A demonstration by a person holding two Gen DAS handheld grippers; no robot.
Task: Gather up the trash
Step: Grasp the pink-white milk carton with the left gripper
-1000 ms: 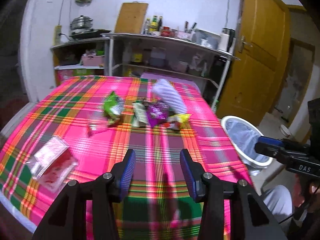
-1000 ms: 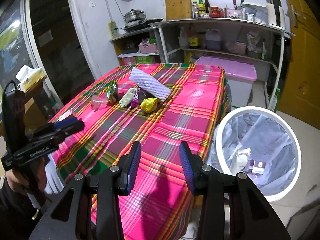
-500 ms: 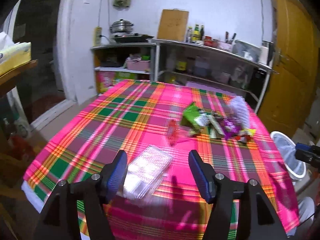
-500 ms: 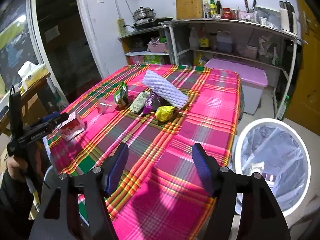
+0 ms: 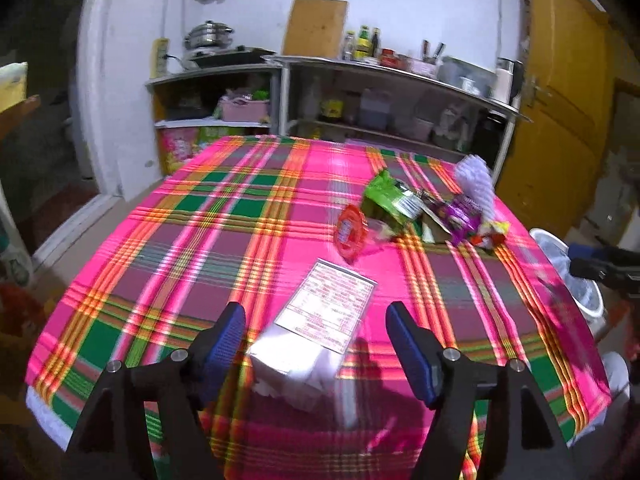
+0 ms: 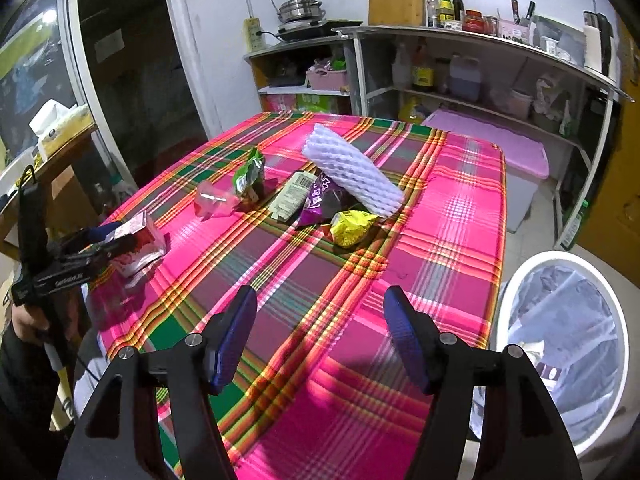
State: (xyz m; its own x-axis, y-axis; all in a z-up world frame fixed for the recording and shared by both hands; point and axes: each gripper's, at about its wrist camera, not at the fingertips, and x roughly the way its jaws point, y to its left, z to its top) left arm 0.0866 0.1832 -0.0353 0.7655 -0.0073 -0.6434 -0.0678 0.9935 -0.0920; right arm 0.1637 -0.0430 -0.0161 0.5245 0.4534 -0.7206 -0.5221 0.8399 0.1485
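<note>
Plaid pink tablecloth (image 5: pixel 248 240), trash scattered toward its upper right.

My left gripper (image 5: pixel 316 344) is opening wide around the clear plastic box (image 5: pixel 316 328) at lower centre, pads not pressing it. My right gripper (image 6: pixel 320 332) stands open and empty; wrappers (image 6: pixel 316 200) lie mid-frame, the lined bin (image 6: pixel 560 344) at lower right.

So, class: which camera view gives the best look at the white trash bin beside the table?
The right wrist view: the white trash bin shows its whole rim, its liner and some trash inside. In the left wrist view, the bin is only a small blurred sliver at the right edge, partly behind the right claw.
</note>
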